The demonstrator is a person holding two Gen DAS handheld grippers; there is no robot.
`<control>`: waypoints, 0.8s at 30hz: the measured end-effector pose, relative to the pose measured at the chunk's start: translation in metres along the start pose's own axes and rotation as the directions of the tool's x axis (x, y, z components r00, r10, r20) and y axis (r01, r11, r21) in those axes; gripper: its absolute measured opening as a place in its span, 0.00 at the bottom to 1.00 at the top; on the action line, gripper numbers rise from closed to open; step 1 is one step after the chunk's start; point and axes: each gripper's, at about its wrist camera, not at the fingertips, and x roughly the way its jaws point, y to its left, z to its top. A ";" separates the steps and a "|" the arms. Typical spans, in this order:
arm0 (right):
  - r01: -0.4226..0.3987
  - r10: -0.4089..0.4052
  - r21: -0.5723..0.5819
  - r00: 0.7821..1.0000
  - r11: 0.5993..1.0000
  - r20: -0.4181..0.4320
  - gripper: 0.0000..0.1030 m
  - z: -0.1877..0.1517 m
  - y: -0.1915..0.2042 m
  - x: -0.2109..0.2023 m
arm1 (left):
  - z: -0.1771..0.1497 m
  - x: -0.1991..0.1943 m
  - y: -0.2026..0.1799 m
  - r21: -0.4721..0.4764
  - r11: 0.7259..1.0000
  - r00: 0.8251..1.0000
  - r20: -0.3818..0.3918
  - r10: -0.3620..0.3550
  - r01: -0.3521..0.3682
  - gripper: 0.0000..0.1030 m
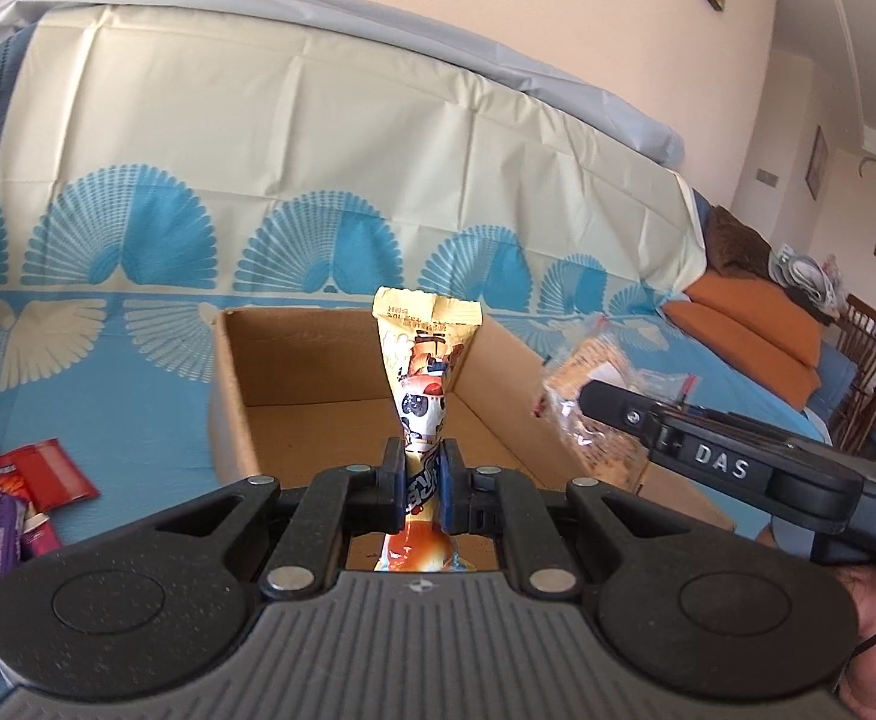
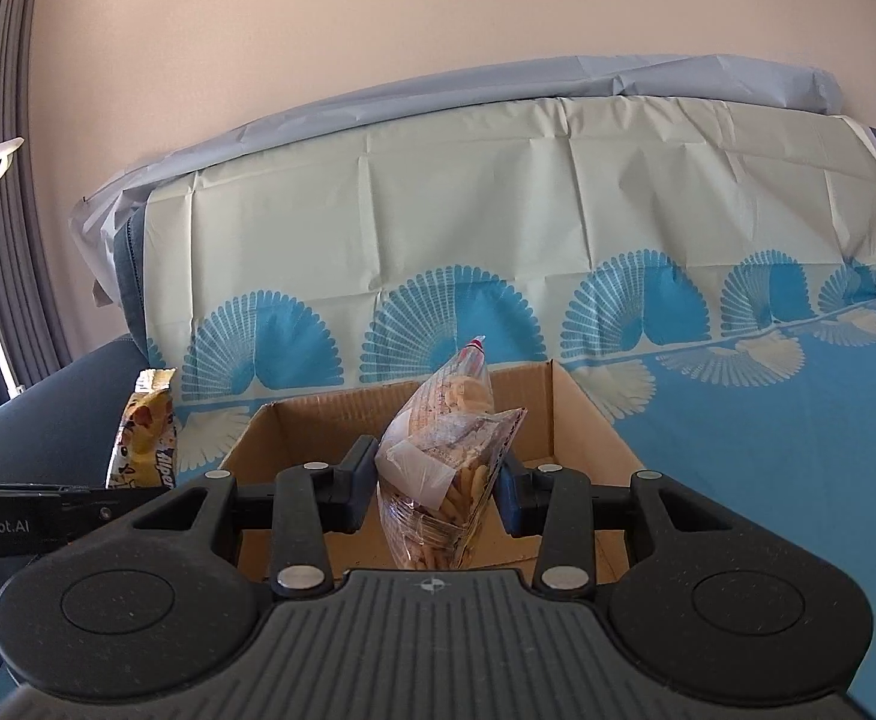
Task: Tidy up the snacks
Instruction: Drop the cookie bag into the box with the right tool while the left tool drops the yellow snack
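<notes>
The left gripper (image 1: 425, 471) is clamped on a yellow snack packet (image 1: 427, 372) pinched at its waist, its long axis upright over the near edge of the open cardboard box (image 1: 231, 396); its lower end is cut off behind the gripper body. The right gripper (image 2: 438, 483) grips a clear bag of biscuits (image 2: 456, 420), standing upright and leaning slightly right above the same box, its base hidden. More wrappers (image 1: 42, 471) lie partly out of frame on the blue cloth (image 1: 138, 372).

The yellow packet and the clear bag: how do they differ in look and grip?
The yellow packet is opaque and printed; the clear bag shows pale biscuits inside. The left tongs pinch the packet thin; the right tongs stand wider around the bulkier bag. Both are held over the cardboard box.
</notes>
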 end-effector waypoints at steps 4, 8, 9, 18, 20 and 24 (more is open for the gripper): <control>0.012 -0.012 0.004 1.000 1.000 -0.001 0.41 -0.001 0.001 0.001 | -0.003 0.007 -0.007 0.019 1.000 1.000 -0.014 -0.005 0.006 0.11; 0.014 -0.014 0.001 1.000 1.000 -0.002 0.41 -0.001 0.003 0.002 | -0.004 0.007 -0.008 0.013 1.000 1.000 -0.014 -0.001 0.001 0.11; 0.013 -0.013 0.001 1.000 1.000 -0.003 0.43 -0.001 0.002 0.001 | -0.004 0.007 -0.008 0.013 1.000 1.000 -0.014 0.003 -0.003 0.11; 0.033 -0.033 -0.009 0.999 0.999 -0.017 0.70 -0.002 0.009 0.006 | -0.004 0.004 -0.002 0.016 0.999 0.998 -0.031 0.047 -0.047 0.41; 0.035 -0.036 -0.007 0.999 0.999 -0.019 0.71 -0.003 0.011 0.006 | -0.003 0.002 0.003 0.002 0.998 0.998 -0.034 0.055 -0.055 0.41; 0.031 -0.031 -0.009 0.999 0.999 -0.021 0.71 -0.003 0.016 0.006 | -0.003 -0.003 0.007 -0.012 0.997 0.997 -0.028 0.072 -0.072 0.43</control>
